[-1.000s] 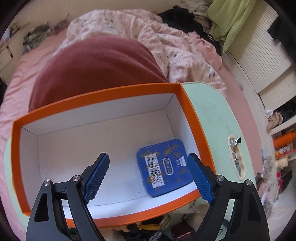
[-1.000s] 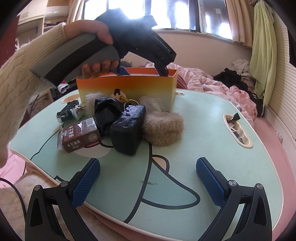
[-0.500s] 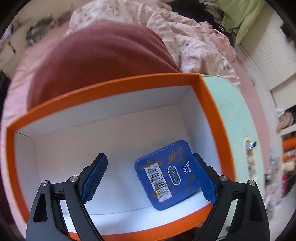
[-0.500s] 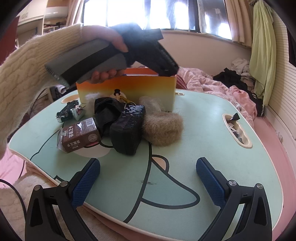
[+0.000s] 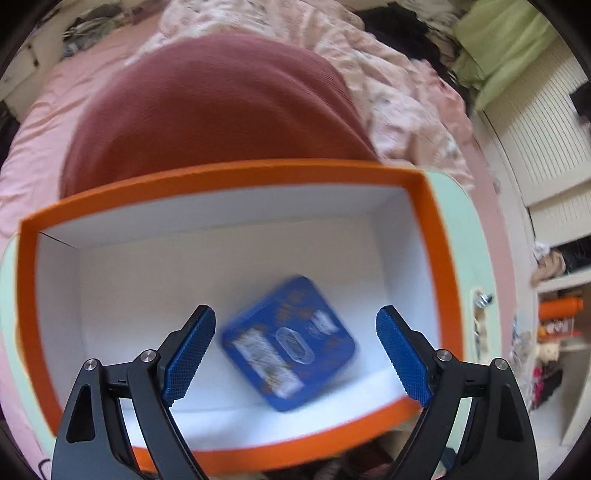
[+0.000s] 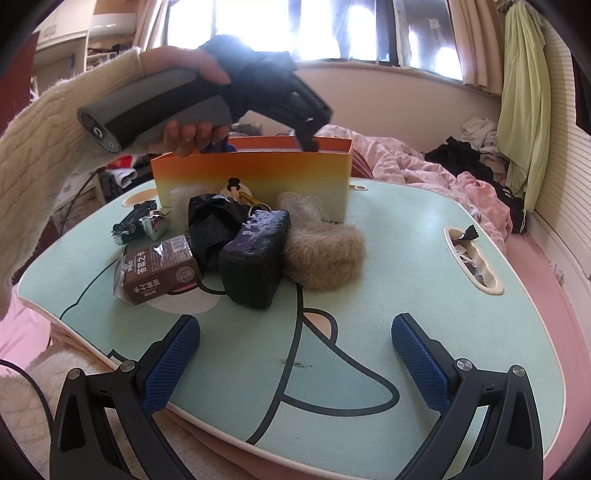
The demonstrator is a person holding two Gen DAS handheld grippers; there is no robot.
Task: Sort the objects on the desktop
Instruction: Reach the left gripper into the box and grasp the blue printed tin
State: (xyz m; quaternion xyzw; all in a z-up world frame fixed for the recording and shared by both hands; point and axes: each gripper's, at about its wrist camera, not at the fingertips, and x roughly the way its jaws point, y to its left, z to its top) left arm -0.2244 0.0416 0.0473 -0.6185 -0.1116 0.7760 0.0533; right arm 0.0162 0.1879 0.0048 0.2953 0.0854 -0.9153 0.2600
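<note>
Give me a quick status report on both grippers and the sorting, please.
Left gripper open above orange box, empty. Blue tin lies in the box. Right gripper open, empty, short of the pile; brown carton nearest.

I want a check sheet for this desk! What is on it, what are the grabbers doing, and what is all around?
Surface: mint-green lap table with a cartoon drawing, standing on a bed.
Job's things: orange box at the far edge; blue tin lying inside it, blurred.
Clutter: brown drink carton, black pouch, furry pad, black bag, toy car, all piled in front of the box.
Grippers: left gripper open above the box; right gripper open, empty, over the near table edge.
Cables: black cable at lower left.
Surroundings: pink bedding, window, green cloth hanging.
</note>
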